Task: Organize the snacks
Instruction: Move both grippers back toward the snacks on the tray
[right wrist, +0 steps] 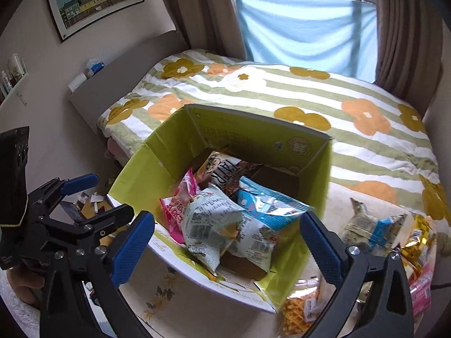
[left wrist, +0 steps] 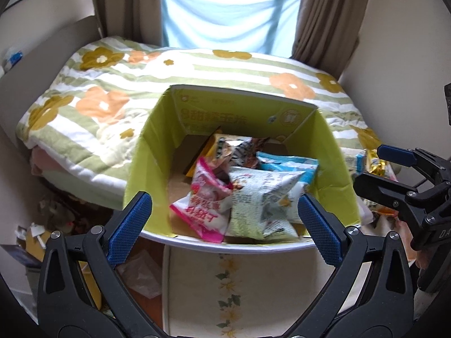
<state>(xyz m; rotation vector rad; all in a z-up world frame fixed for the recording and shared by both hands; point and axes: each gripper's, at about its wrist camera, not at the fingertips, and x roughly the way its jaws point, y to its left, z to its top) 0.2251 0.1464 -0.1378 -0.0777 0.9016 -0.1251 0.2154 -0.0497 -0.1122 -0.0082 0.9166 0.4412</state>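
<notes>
Looking along your left gripper [left wrist: 225, 214] in the left wrist view: jaws spread wide, blue pads [left wrist: 130, 226] bare, nothing between them and nothing touched. They hang just above the near rim of the green cardboard box [left wrist: 153, 146], which stands open on a floral-print table [left wrist: 231, 287] beside the bed [left wrist: 197, 67]. Inside lie a pink snack bag [left wrist: 207, 208], a pale green snack bag [left wrist: 262, 205] touching it, and a blue snack bag [left wrist: 284, 166] behind. Your right gripper [left wrist: 375, 166] shows at the right edge, also released.

Right wrist view: your right gripper [right wrist: 227, 233] stands fully spread, holding nothing, above the box's near right corner. The pale green bag [right wrist: 211, 222] and blue bag [right wrist: 265, 214] lie loose in the box below. More loose snacks [right wrist: 366, 228] wait on the table right of the box, a waffle packet [right wrist: 298, 315] just beside its corner.
</notes>
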